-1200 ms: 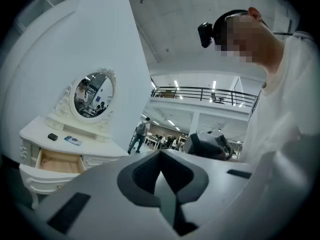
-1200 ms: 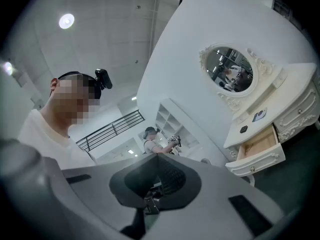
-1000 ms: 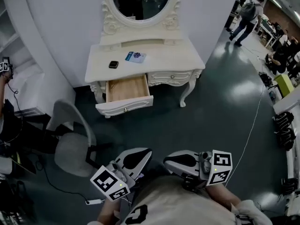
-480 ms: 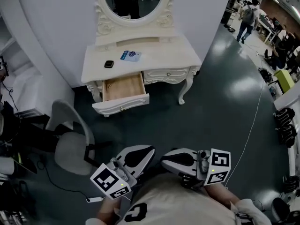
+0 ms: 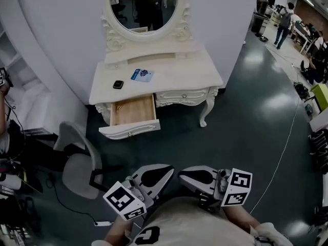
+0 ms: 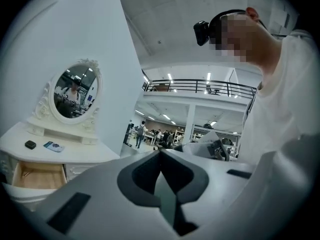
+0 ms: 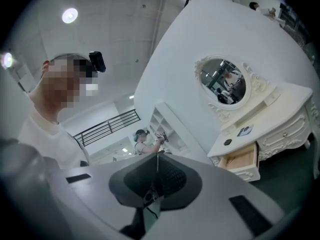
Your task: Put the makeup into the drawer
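Observation:
A small black compact [image 5: 118,84] and a blue-and-white packet [image 5: 142,75] lie on the white dressing table [image 5: 179,78], under its oval mirror [image 5: 143,4]. Below them the table's left drawer [image 5: 132,111] stands pulled out, its wooden bottom showing. My left gripper [image 5: 165,170] and right gripper [image 5: 183,176] are both shut and hold nothing. They sit close to my body, well short of the table. The left gripper view has the compact [image 6: 30,144], packet [image 6: 53,146] and drawer [image 6: 39,176] far left. In the right gripper view the drawer [image 7: 242,160] shows at right.
A grey chair [image 5: 79,160] stands on the dark floor left of my path, with a cable [image 5: 77,209] trailing near it. White shelving [image 5: 20,94] and another person [image 7: 145,141] are at the left. People walk at the far right [image 5: 284,17].
The dressing table and its open drawer have come lower and nearer in the head view as I move toward them. Both grippers stay shut and travel along with me.

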Demonstrator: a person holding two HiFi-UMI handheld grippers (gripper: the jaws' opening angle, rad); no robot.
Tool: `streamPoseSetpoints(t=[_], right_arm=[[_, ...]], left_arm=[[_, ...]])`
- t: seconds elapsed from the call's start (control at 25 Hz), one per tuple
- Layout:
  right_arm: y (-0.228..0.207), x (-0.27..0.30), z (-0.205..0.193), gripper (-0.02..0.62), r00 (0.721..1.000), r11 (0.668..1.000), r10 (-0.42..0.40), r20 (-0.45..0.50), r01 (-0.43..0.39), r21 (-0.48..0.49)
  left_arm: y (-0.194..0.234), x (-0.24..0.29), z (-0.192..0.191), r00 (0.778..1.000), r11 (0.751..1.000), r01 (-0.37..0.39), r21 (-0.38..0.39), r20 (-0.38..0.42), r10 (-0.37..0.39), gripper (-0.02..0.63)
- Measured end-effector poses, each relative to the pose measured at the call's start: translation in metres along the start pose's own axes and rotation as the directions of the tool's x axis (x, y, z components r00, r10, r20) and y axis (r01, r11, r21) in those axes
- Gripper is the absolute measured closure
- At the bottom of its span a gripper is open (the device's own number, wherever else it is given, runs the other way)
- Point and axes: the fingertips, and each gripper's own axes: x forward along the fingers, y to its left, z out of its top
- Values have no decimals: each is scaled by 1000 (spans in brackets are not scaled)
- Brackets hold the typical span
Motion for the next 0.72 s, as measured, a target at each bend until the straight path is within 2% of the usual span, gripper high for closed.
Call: streamPoseSetpoints(t=[0.24,0.36,0.52,0.72], right_arm=[[-40,-43,42,568,997,995,-71,-21,70,-76],[-59,-62,61,568,996,993,-86,-16,84,-82],[-86,-85,88,568,994,990,-107,-29,104,-92],[-103,-114,130,568,986,961,-167,-10,161,-224]], left_arm=[[-2,73,21,1000,1000,9,25,-15,-9,551],[3,104,27,1000,1000,6,12,-19,-6,551],[5,148,39,1000,998,7,55,0,-7,551],[3,193,49,999,993,34,112,10,-36,551]])
